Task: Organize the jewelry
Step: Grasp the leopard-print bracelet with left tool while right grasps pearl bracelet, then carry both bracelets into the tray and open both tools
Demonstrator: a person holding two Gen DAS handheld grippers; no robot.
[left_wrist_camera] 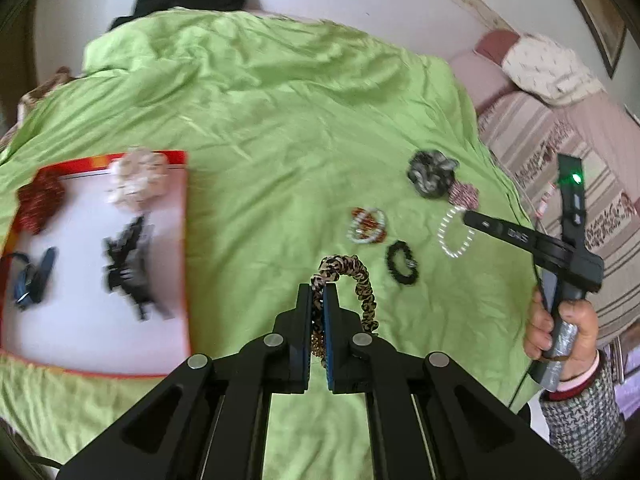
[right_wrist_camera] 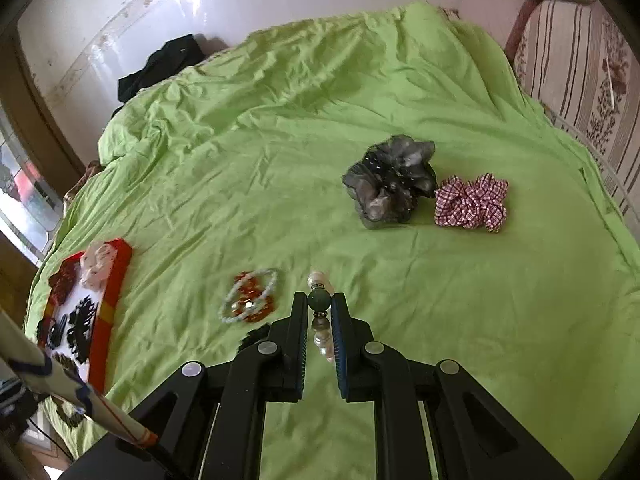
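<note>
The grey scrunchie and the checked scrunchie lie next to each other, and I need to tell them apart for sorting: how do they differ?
The grey scrunchie is dark, sheer-looking grey with tiny pale dots; the checked scrunchie is red-and-white plaid. The grey scrunchie looks bulkier and piled higher, the checked scrunchie smaller and flatter. The grey scrunchie sits nearer the middle of the green sheet, the checked scrunchie nearer its edge. Both are ruffled fabric, lying loose and ungripped.

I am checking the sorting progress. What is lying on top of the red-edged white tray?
On the tray lie a white scrunchie, a red scrunchie, a black claw clip and a blue clip. The surface beneath them is covered.
</note>
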